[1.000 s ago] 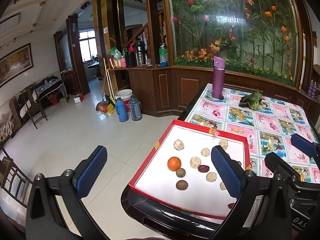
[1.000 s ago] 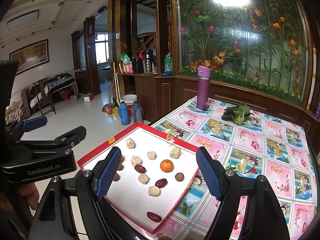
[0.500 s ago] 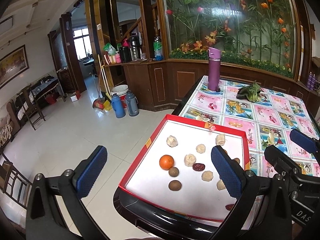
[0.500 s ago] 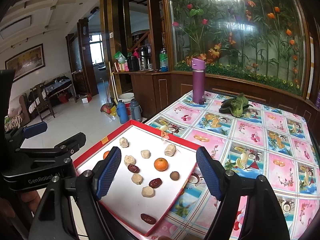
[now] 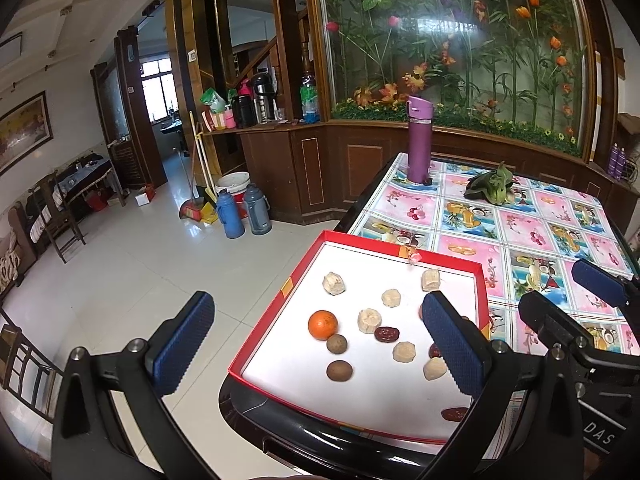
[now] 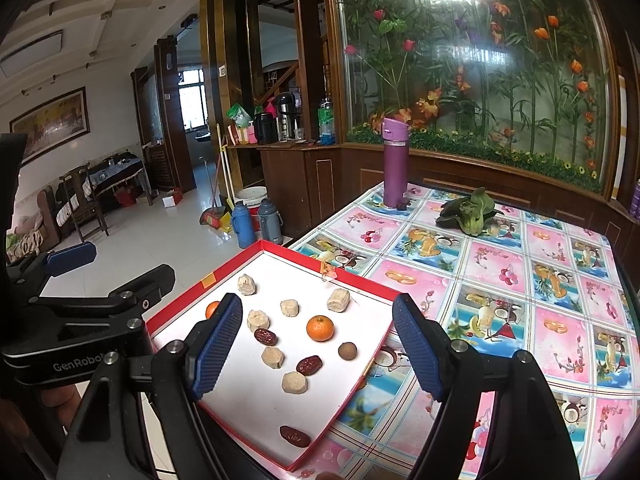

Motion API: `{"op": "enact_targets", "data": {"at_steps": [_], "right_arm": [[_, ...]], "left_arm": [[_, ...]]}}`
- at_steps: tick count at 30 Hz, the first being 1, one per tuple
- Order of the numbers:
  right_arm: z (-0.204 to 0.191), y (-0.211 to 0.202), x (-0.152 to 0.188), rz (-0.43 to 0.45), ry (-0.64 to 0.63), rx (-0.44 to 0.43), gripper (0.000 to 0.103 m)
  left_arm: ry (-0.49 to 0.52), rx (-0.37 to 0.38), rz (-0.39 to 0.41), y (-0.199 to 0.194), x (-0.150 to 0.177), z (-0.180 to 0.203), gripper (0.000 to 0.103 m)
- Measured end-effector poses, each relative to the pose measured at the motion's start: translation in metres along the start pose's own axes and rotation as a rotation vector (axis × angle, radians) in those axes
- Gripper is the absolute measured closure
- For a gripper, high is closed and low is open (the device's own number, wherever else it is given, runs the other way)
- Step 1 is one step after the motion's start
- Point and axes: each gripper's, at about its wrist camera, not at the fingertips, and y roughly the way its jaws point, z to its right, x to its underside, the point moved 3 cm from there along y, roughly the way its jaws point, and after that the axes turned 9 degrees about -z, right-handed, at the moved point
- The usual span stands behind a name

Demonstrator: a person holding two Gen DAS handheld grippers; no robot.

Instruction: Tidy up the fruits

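While both grippers hung above the table's near corner, the left gripper [image 5: 320,342] and right gripper [image 6: 318,346] stood spread wide, grasping nothing. Fruits lay scattered in the red tray [image 6: 362,278]: 2 oranges [image 6: 320,328], dates [image 6: 265,336], pale peeled pieces [image 6: 289,307] and brown balls [image 5: 337,344].

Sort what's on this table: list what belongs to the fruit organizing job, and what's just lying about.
For the job:
- red tray
- oranges
- red dates
- pale banana chunks
- brown round fruits

Lying about:
- purple bottle
- leafy greens
- patterned tablecloth
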Motion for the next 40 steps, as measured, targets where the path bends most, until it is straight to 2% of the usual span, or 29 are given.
{"op": "enact_targets", "data": {"at_steps": [40], "right_arm": [[-0.011,0.012,-0.009,-0.021,-0.019,-0.013,0.026]], "left_arm": [[-0.029,-0.002,-0.01,0.012,-0.008,-0.017,0.0]]}}
